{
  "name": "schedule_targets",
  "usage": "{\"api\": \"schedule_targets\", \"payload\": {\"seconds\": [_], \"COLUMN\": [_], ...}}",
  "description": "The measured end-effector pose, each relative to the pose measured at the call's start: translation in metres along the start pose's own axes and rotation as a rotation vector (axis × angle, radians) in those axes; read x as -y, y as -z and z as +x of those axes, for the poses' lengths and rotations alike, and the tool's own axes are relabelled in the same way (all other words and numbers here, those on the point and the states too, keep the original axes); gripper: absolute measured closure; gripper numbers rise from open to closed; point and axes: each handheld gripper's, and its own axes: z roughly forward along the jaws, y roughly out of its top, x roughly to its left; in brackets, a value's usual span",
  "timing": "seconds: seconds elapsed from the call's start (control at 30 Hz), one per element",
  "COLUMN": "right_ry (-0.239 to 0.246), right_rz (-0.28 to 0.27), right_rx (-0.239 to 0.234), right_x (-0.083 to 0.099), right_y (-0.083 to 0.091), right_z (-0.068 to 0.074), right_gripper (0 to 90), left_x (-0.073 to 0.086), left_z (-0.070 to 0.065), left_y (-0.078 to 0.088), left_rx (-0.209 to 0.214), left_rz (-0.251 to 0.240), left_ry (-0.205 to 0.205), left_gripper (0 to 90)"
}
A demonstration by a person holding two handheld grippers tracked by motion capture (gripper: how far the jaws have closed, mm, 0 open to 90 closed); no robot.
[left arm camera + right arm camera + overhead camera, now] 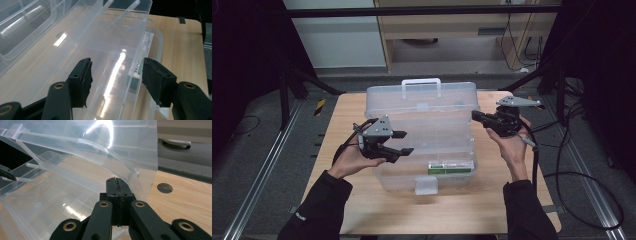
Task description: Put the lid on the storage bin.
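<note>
Box (422, 145) sits mid-counter (362, 210), lid (422, 97) up, green-label pack (451, 167) inside at front right. Judging: opening done, closing or loading left. Left tongs (404, 142) gaping, empty, over box's left edge, palm up. Right tongs (475, 116) fully closed, holding nothing, tips at lid's right end.

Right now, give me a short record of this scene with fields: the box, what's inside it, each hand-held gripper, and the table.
box: clear plastic storage box, lid raised at the far side, white handle on top
contents: one green and white packet at the near right of the box
left hand-held gripper: jaws open, nothing between them, over the box's left edge
right hand-held gripper: jaws shut, at the right end of the lid; whether it touches is unclear
table: light wood
</note>
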Motion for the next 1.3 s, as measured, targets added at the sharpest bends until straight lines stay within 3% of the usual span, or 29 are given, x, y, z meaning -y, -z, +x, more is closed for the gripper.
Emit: {"api": "schedule_targets", "payload": {"seconds": [0.4, 0.7, 0.97, 1.3], "right_ry": [-0.003, 0.001, 0.006, 0.023], "right_rz": [0.003, 0.006, 0.015, 0.035], "right_rx": [0.002, 0.004, 0.008, 0.011], "right_x": [0.000, 0.001, 0.002, 0.003], "right_y": [0.001, 0.002, 0.002, 0.004], "right_z": [0.000, 0.000, 0.000, 0.002], "right_gripper": [90.0, 90.0, 90.0, 90.0], "left_x": [0.016, 0.029, 0.039, 0.049], "left_z": [0.007, 0.013, 0.019, 0.025], "left_y": [0.011, 0.026, 0.040, 0.049], "left_rx": [-0.114, -0.259, -0.317, -0.378], "left_rz": [-0.095, -0.131, -0.176, -0.196], "left_ry": [0.112, 0.184, 0.259, 0.316], "left_gripper": [41.1, 46.1, 49.8, 53.9]}}
